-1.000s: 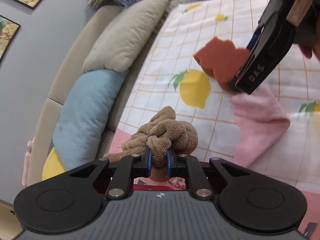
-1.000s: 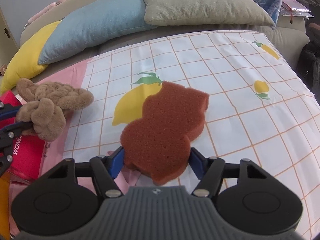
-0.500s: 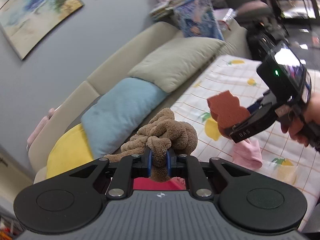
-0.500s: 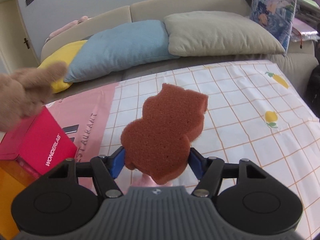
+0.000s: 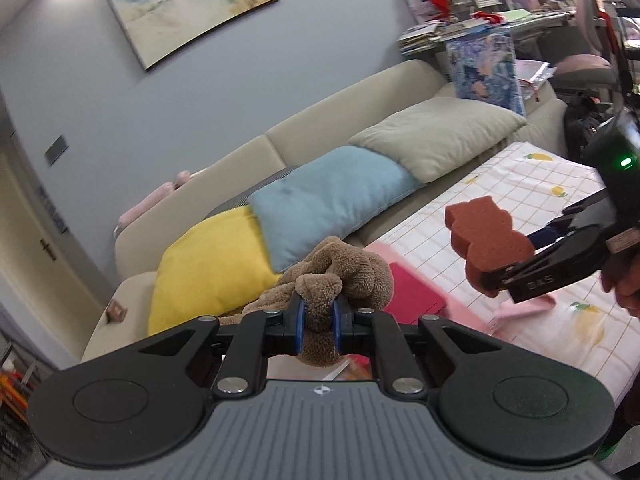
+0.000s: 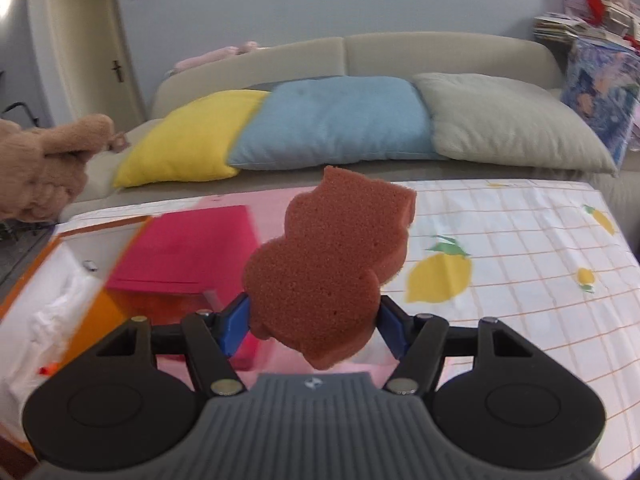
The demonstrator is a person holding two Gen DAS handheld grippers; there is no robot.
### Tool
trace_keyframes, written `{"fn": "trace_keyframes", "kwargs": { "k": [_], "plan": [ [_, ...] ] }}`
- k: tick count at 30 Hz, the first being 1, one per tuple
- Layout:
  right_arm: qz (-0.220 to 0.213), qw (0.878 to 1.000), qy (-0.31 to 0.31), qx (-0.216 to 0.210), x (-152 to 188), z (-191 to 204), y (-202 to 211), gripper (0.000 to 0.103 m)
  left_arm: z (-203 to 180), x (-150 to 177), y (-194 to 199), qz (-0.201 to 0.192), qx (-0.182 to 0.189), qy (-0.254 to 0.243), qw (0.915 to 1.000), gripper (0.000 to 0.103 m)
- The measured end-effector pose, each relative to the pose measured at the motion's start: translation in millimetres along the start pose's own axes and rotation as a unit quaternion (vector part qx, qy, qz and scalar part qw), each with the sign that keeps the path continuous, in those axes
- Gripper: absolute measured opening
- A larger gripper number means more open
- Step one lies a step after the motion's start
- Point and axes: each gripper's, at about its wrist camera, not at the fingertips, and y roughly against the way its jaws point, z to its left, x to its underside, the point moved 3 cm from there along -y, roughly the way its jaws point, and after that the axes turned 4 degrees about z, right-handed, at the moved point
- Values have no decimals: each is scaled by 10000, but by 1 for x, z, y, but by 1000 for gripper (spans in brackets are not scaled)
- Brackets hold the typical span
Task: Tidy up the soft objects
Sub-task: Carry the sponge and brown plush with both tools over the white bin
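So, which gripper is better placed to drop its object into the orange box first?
Probably the right gripper. Its brown sponge hangs just beside the open orange box, whereas the left gripper holds the plush toy further toward the sofa side.

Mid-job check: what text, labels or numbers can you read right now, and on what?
"DAS": white letters on the black side of the right claw, seen in the left wrist view; the middle letter is unsure.
Magenta flat box: blurred, nothing readable.
Stacked papers on the far shelf: too small to read.
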Motion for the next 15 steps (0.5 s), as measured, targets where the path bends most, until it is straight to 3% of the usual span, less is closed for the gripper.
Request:
{"fn": "trace_keyframes", "kwargs": {
  "k": [6,10,15],
  "plan": [
    [-104,9965,393,-729,-2,75,28,66,43,38,4,215,-327,398,9984,15],
    [44,9901,969,-1010,-5,124,27,66,58,59,2,290,-428,406,9978,15],
    [419,9800,1540,-1185,-7,177,5,66,61,88,-6,462,-233,443,9977,15]
  ]
}}
